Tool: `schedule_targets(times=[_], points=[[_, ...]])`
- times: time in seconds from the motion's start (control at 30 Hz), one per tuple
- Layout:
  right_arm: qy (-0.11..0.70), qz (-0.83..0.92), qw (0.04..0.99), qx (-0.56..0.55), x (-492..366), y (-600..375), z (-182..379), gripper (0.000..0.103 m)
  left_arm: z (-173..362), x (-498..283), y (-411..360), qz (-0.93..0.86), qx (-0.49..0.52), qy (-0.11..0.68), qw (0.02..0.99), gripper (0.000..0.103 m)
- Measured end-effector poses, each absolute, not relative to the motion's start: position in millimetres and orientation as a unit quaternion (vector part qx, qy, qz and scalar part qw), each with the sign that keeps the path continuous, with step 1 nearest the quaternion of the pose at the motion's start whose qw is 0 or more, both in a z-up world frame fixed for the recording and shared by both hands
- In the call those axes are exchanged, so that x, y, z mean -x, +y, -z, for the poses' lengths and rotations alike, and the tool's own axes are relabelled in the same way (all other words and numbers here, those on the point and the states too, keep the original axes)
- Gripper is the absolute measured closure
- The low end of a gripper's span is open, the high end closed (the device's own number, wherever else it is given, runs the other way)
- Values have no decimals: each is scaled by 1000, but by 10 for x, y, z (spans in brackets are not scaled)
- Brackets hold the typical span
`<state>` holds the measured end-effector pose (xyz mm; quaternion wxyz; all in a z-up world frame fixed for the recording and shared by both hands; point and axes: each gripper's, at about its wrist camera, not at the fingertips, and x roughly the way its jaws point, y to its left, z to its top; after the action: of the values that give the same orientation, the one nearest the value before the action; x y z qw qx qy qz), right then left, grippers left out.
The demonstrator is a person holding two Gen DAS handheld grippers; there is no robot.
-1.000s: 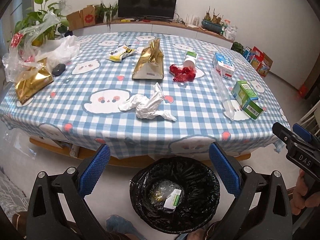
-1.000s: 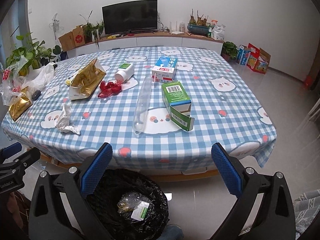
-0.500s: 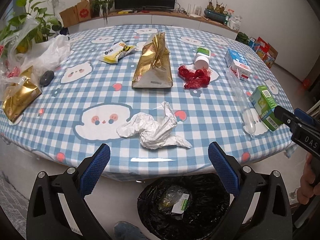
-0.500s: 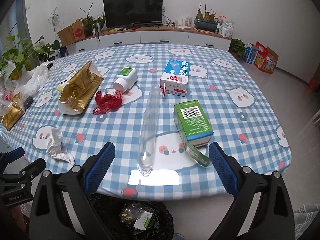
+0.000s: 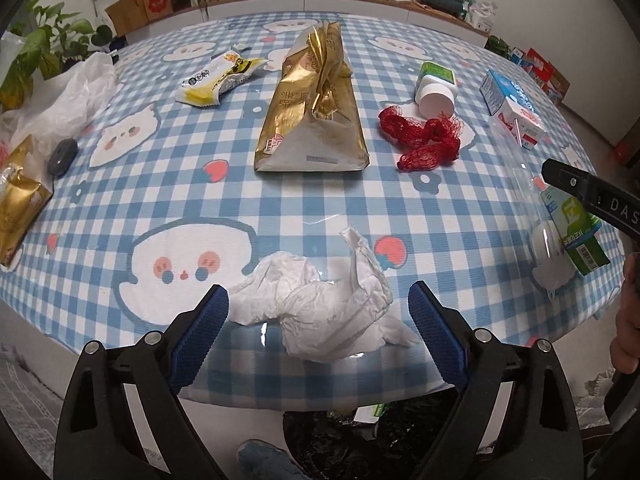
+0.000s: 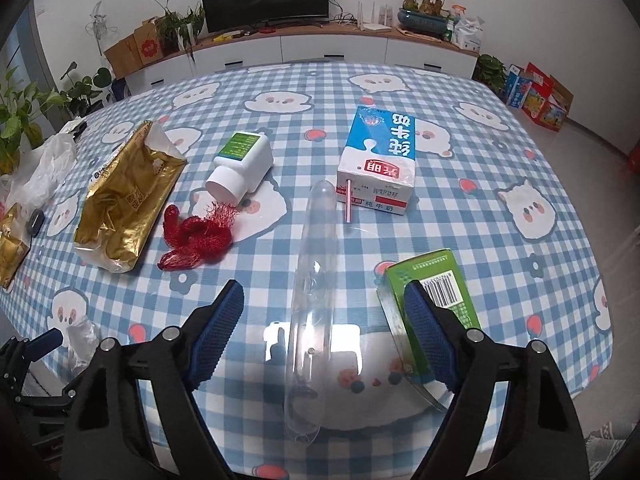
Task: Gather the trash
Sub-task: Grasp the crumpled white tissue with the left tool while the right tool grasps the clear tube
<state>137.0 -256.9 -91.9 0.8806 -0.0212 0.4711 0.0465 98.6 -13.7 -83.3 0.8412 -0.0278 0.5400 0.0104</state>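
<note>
My left gripper (image 5: 318, 320) is open, its blue pads on either side of a crumpled white tissue (image 5: 320, 308) at the table's near edge. My right gripper (image 6: 320, 320) is open over a long clear plastic tube (image 6: 314, 296), with a green carton (image 6: 436, 304) by its right pad. A gold bag (image 5: 316, 108), red mesh net (image 5: 424, 140), white bottle (image 6: 242, 164), milk carton (image 6: 378, 164) and a yellow-white wrapper (image 5: 218, 80) lie on the checked tablecloth (image 5: 160, 200). A black-lined trash bin (image 5: 360, 440) sits below the table edge.
A white plastic bag (image 5: 76, 100), a second gold bag (image 5: 18, 204) and a dark mouse-like object (image 5: 62, 156) lie at the table's left. Plants (image 5: 36, 60) stand beyond. A TV cabinet (image 6: 320, 44) lines the back wall. The right gripper also shows in the left wrist view (image 5: 592, 196).
Both grippers have moved forward and up from over the bin to the table. The left now brackets the tissue; the right now brackets the clear tube.
</note>
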Motion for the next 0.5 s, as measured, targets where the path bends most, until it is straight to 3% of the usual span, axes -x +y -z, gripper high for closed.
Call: schedule_targets(times=[0.13,0.5], points=[[486,-49,872,30,-1493,-2507,1022,33,886,-1027,-127,-22,25,554,832,20],[516,-51,854,44,-1626,-2399,1219,54,961,-1028,-156,-17,33,575,817,43]])
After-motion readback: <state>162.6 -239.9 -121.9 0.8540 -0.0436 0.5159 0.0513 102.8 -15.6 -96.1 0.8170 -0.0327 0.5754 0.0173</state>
